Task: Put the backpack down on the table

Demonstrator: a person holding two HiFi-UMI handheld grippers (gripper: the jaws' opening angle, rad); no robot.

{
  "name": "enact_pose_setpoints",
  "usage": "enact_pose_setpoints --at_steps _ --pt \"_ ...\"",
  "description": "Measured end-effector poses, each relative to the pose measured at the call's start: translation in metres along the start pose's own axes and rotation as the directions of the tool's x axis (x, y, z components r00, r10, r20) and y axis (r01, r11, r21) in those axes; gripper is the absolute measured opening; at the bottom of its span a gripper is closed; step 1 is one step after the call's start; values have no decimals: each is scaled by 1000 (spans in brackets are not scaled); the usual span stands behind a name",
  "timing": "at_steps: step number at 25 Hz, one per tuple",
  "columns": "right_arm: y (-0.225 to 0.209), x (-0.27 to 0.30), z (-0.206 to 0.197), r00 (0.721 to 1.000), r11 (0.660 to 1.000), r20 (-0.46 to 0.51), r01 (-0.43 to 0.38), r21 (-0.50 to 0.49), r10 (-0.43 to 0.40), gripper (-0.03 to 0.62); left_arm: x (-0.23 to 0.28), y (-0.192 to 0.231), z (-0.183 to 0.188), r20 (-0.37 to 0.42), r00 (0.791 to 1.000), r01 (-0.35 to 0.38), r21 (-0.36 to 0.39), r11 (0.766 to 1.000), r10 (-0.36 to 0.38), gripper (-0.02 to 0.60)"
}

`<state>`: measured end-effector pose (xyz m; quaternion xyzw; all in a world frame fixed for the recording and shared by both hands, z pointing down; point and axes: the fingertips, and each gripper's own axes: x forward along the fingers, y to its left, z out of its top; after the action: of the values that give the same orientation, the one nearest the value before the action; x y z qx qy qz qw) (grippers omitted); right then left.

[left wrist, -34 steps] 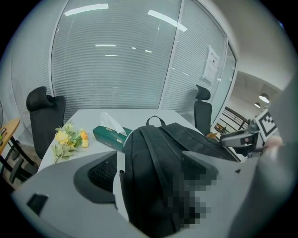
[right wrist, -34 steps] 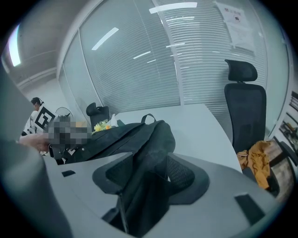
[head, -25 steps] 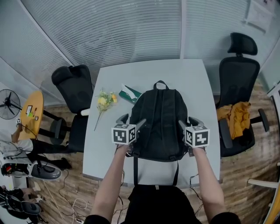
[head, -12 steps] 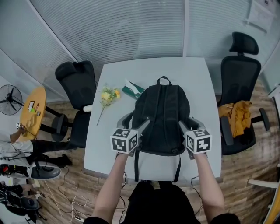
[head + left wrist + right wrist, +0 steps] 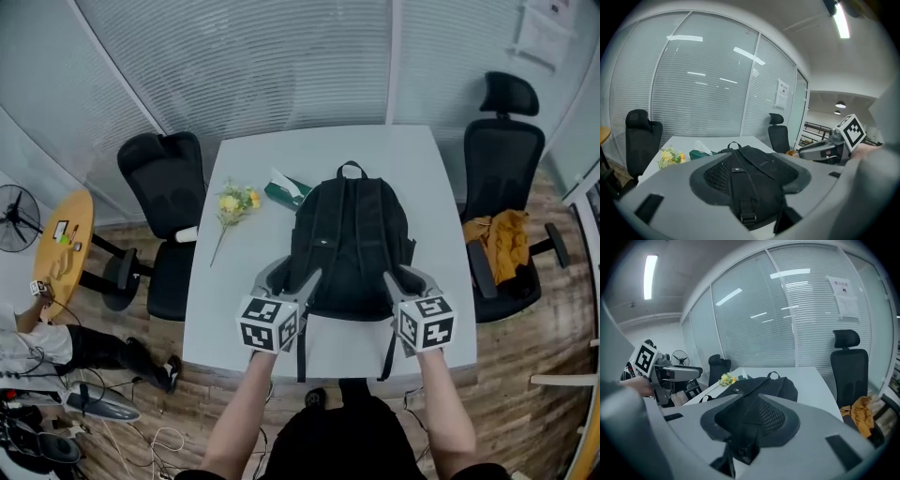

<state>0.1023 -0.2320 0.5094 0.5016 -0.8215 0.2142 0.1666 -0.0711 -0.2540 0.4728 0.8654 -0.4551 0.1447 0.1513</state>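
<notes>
Backpack (image 5: 349, 239) lies flat on the desk (image 5: 246, 319), shoulder straps up, carry loop toward the windows, strap ends trailing over the near edge; I judge it already set down. My left gripper (image 5: 289, 275) and right gripper (image 5: 405, 275) sit at its two near corners, likely where a wide pack carries level. Both sets of fingers are part-spread and closing, pinching nothing I can see. Flowers (image 5: 232, 202) and a green tissue pack (image 5: 284, 191) lie just left, clear of it.
</notes>
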Motion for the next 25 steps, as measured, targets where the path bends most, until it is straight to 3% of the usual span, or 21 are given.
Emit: enact_pose_setpoints --at_steps 17,25 --pt "159 -100 -36 994 999 108 25 -45 -20 41 -172 -27 -35 84 990 111 46 993 -114 130" --pt "194 -152 -49 985 997 163 65 -46 -57 28 -226 -40 -44 132 978 157 45 987 -162 86"
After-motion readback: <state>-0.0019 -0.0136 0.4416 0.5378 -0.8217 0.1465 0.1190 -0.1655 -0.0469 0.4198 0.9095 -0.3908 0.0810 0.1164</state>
